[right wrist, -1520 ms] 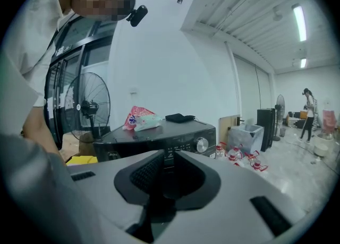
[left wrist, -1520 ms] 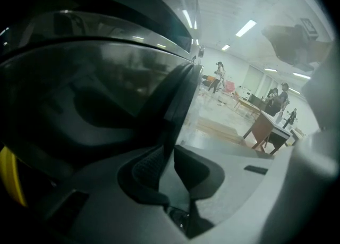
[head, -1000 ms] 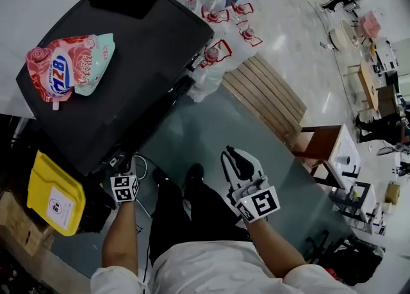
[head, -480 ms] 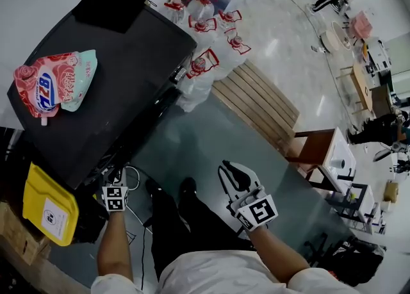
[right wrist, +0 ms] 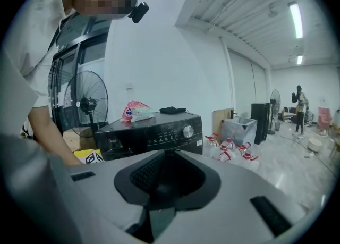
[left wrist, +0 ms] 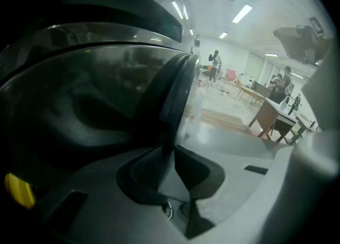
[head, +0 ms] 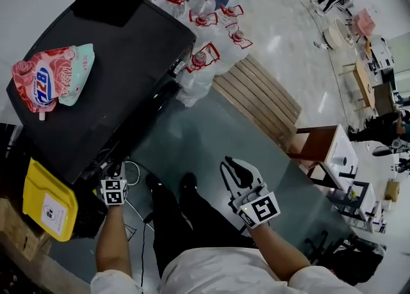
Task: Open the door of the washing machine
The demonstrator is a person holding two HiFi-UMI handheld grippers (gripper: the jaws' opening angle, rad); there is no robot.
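- The washing machine [head: 122, 75] stands on the floor, its black top filling the upper left of the head view.
- Its door [left wrist: 106, 94], a dark bulging pane, fills the left gripper view. The door's curved rim [left wrist: 172, 99] runs down into the gap between that gripper's jaws.
- The left gripper [left wrist: 172, 150] is low at the machine's front. Its jaws have just been opening and stand a little apart, with the rim between them; the pads appear not to press on it, though the dim view leaves that unsure.
- The right gripper [right wrist: 166, 158] is closed and empty, held over the floor well apart from the machine and pointing towards its front.
- A pink-and-green pouch [head: 51, 81] lies by the back edge of the machine's top.
- A black cloth [head: 109, 1] lies at a back corner.
- A yellow container [head: 45, 200] sits on the floor beside the left gripper.
- Water bottles [head: 205, 56] stand at the machine's far side.
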